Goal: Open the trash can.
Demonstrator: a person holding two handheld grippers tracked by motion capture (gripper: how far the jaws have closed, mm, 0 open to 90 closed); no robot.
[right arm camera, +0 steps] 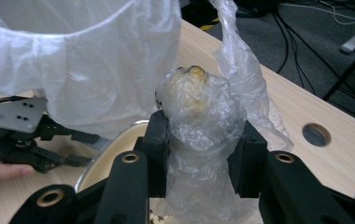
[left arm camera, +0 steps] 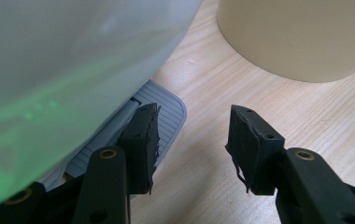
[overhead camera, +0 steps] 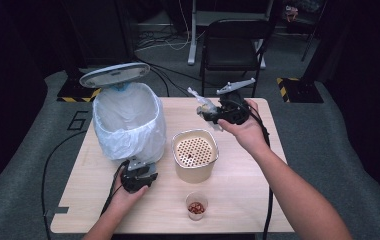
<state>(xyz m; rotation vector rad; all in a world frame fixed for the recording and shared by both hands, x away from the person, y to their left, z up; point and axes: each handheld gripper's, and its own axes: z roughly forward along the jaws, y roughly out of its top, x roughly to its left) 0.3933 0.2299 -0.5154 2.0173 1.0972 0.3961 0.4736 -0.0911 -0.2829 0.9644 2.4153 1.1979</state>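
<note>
Right gripper (overhead camera: pixel 209 111) held high over the table, pinching a bag (right arm camera: pixel 203 126); left gripper (left arm camera: pixel 192 144) low — jaws spread — at the bin's pedal (left arm camera: pixel 166 114).

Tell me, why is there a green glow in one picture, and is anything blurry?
Left gripper view: a green tint glows through the bin liner, which is soft and blurred up close. Right gripper view: the crumpled plastic bag in the claw is sharp. High view: the table is lit, its surroundings dark.

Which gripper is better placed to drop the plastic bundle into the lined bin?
Right. The right gripper holds the plastic bundle raised beside the bin; the left gripper is open at its pedal.
</note>
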